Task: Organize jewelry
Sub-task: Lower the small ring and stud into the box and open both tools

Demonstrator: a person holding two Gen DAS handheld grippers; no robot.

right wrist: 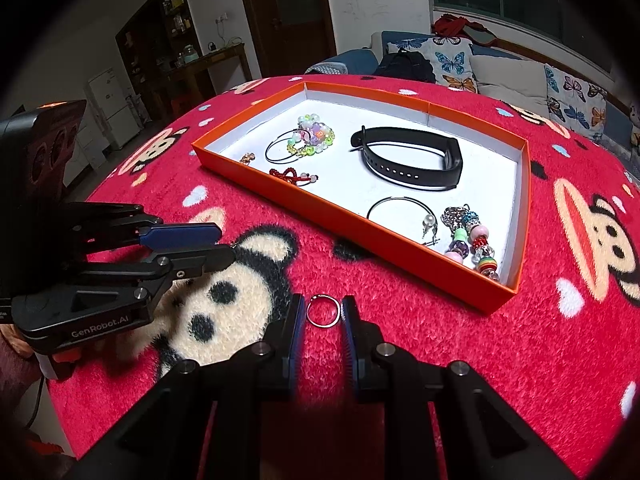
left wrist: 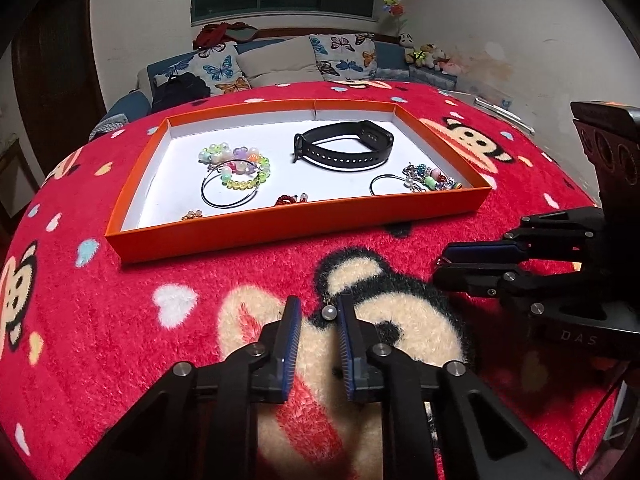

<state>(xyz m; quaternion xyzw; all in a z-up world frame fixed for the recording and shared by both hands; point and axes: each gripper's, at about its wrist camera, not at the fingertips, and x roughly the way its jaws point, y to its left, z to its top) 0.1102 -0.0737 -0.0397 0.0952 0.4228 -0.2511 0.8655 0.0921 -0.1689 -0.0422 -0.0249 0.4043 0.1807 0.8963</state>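
Observation:
An orange tray [left wrist: 296, 222] [right wrist: 352, 220] holds a black wristband [left wrist: 344, 146] [right wrist: 412, 160], bead bracelets [left wrist: 236, 166] [right wrist: 314, 136], hoop earrings [left wrist: 228, 190] [right wrist: 400, 214] and a bead charm [right wrist: 476, 240]. My left gripper [left wrist: 318, 314] is open on the red blanket, with a small pearl earring [left wrist: 329, 312] between its fingertips, close to the right finger. My right gripper [right wrist: 323, 312] is open around a thin silver ring [right wrist: 323, 311] lying on the blanket. Each gripper shows in the other's view [left wrist: 444, 260] [right wrist: 224, 248].
The table is covered by a red fluffy blanket [left wrist: 120, 300] with monkey faces. A sofa [left wrist: 280, 60] with butterfly cushions stands behind the table. The tray lies just beyond both grippers. A small red knot charm [right wrist: 290, 176] lies near the tray's front wall.

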